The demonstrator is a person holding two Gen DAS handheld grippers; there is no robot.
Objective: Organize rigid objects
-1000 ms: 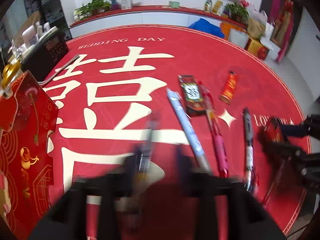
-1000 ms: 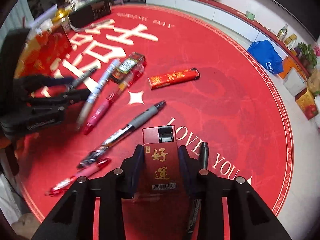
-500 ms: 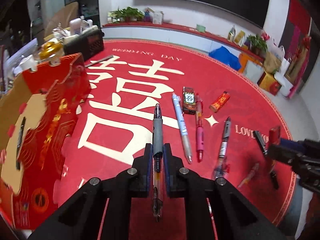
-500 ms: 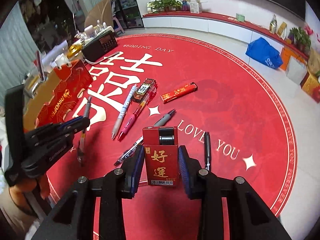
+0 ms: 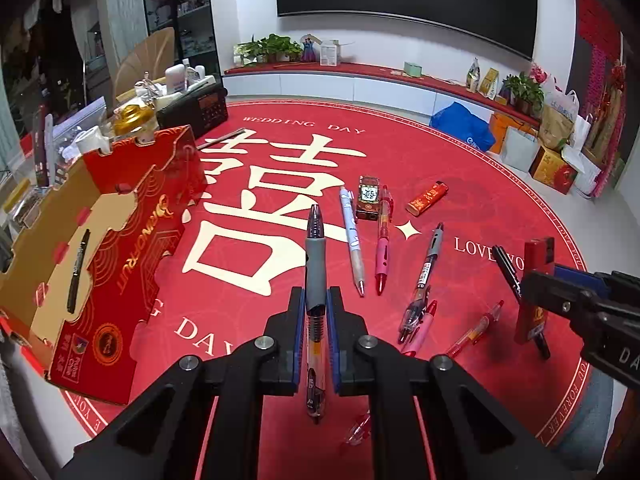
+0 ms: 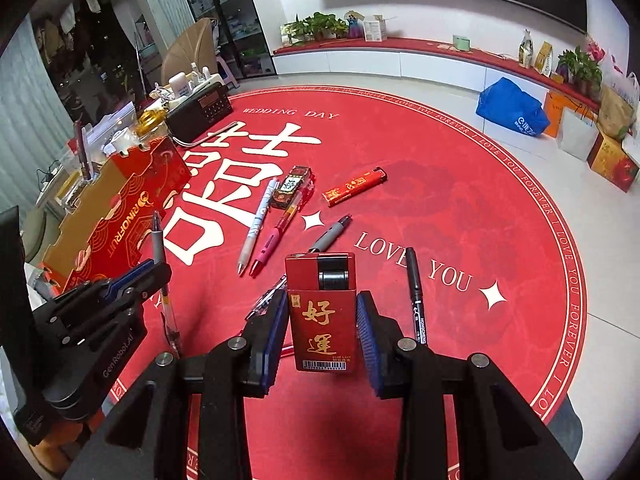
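My left gripper [image 5: 315, 296] is shut on a clear gel pen with a grey grip [image 5: 314, 256], held above the round red mat [image 5: 460, 152]. My right gripper [image 6: 322, 300] is shut on a red lighter with gold characters [image 6: 322, 312], also off the mat. An open red-and-gold cardboard box [image 5: 120, 240] stands at the left with a black marker [image 5: 78, 264] lying inside. On the mat lie a white pen [image 5: 352, 240], a pink pen [image 5: 382, 240], a dark lighter [image 5: 368, 198], a red lighter [image 5: 426, 199] and a grey pen [image 5: 426, 268].
A black marker [image 6: 416, 292] and red pens [image 5: 474, 330] lie near the right gripper. A black radio [image 5: 192, 110] and small clutter sit behind the box. Bags and cartons [image 6: 512, 110] stand on the floor beyond the mat's far right edge.
Both grippers have risen and drawn back from the mat, each keeping its hold. The left one has swung toward the cardboard box, whose inside now shows.
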